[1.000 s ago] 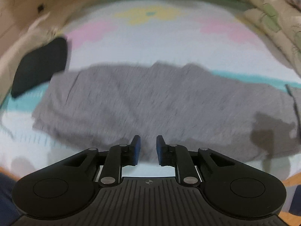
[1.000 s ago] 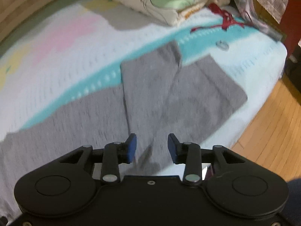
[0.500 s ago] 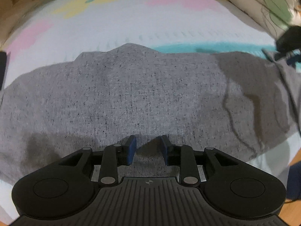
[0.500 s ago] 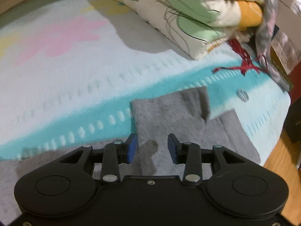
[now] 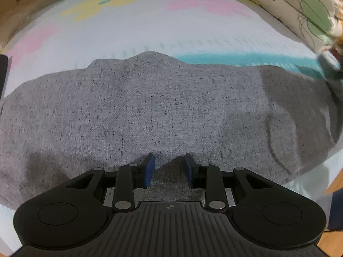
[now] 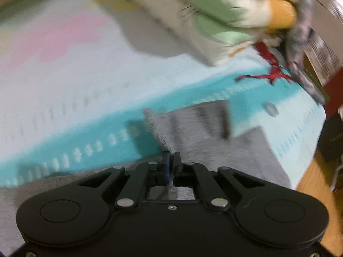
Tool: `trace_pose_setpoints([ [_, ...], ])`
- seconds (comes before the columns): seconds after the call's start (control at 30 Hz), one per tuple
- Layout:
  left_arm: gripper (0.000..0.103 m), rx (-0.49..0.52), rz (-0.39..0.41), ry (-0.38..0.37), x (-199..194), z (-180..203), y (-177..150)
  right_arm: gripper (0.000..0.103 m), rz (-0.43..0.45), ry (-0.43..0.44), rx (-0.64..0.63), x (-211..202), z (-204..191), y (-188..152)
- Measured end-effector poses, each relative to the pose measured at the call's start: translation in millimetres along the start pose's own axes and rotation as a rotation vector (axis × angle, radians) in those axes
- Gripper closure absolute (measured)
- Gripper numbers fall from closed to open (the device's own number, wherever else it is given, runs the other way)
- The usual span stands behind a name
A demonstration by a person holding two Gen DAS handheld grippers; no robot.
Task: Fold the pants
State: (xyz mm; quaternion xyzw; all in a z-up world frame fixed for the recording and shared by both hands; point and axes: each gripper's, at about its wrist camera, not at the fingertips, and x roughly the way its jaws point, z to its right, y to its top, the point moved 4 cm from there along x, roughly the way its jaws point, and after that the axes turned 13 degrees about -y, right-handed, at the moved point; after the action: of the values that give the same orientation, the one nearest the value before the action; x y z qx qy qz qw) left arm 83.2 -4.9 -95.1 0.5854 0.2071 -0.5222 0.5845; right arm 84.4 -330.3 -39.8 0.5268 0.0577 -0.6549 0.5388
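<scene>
Grey speckled pants [image 5: 171, 111] lie flat across the pastel bed sheet [image 5: 150, 21]. My left gripper [image 5: 169, 167] points steeply down at their near middle. Its blue pads stand a little apart, tips on the cloth, and a low ridge of fabric rises between them without being pinched. In the right wrist view one pant leg [image 6: 214, 132] is folded over, its end near the turquoise stripe. My right gripper [image 6: 170, 167] is closing tight on the left edge of that leg, and grey cloth shows between and behind the pads. That view is blurred.
A folded quilt with green leaf prints [image 6: 203, 17] [image 5: 300, 6] is stacked at the back right. A red ribbon [image 6: 270, 72] lies on the sheet's corner. Wooden floor [image 6: 317, 182] and a dark box [image 6: 332, 139] lie past the bed's right edge.
The right gripper's jaws went from apart to shut on the pant leg's edge after sliding along the leg. The left gripper came down onto the pants, its jaws slightly wider.
</scene>
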Motion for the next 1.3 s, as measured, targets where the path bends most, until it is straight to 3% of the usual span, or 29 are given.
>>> trace_pose_setpoints([
  [0.13, 0.074, -0.004, -0.004, 0.004, -4, -1, -3, 0.098, -0.07, 0.057, 0.161, -5, 77, -8],
  [0.2, 0.074, -0.001, -0.005, 0.007, -3, 1, -2, 0.098, -0.12, 0.031, 0.216, 9, 112, -17],
  [0.23, 0.074, 0.002, -0.006, 0.01, -2, 2, -2, 0.098, -0.162, 0.008, 0.236, 20, 126, -24],
  [0.3, 0.074, 0.0, -0.009, 0.01, -2, 2, -2, 0.098, -0.273, 0.041, 0.281, 42, 140, -36],
  [0.37, 0.074, -0.012, -0.015, 0.008, 5, -1, 5, 0.099, -0.363, 0.069, 0.33, 62, 148, -47],
  [0.47, 0.074, -0.023, -0.021, -0.001, 3, -3, 8, 0.099, -0.41, 0.067, 0.342, 73, 148, -56],
  [0.53, 0.074, -0.031, -0.026, -0.007, 1, -7, 9, 0.099, -0.388, 0.06, 0.339, 67, 148, -53],
  [0.63, 0.074, -0.033, -0.034, -0.013, 0, -9, 7, 0.099, -0.271, 0.081, 0.337, 41, 153, -41],
  [0.7, 0.074, -0.015, -0.038, -0.006, -2, -8, 5, 0.099, -0.259, 0.058, 0.316, 40, 156, -38],
  [0.87, 0.073, -0.007, -0.052, -0.001, -3, -6, 3, 0.1, -0.474, -0.025, 0.298, 85, 157, -62],
  [0.97, 0.073, -0.018, -0.055, -0.003, -4, -7, 4, 0.083, -0.438, -0.028, 0.343, 80, 170, -56],
  [1.0, 0.073, -0.018, -0.055, -0.003, -5, -7, 4, 0.072, -0.417, -0.023, 0.375, 75, 175, -52],
  [1.13, 0.073, -0.009, -0.051, 0.003, -3, -8, 4, 0.072, -0.287, 0.022, 0.48, 55, 183, -31],
  [1.2, 0.073, -0.006, -0.045, 0.007, -2, -7, 2, 0.078, -0.237, 0.072, 0.404, 50, 161, -22],
  [1.3, 0.072, 0.007, -0.037, 0.012, 1, -3, -3, 0.078, -0.192, 0.099, 0.31, 51, 122, -17],
])
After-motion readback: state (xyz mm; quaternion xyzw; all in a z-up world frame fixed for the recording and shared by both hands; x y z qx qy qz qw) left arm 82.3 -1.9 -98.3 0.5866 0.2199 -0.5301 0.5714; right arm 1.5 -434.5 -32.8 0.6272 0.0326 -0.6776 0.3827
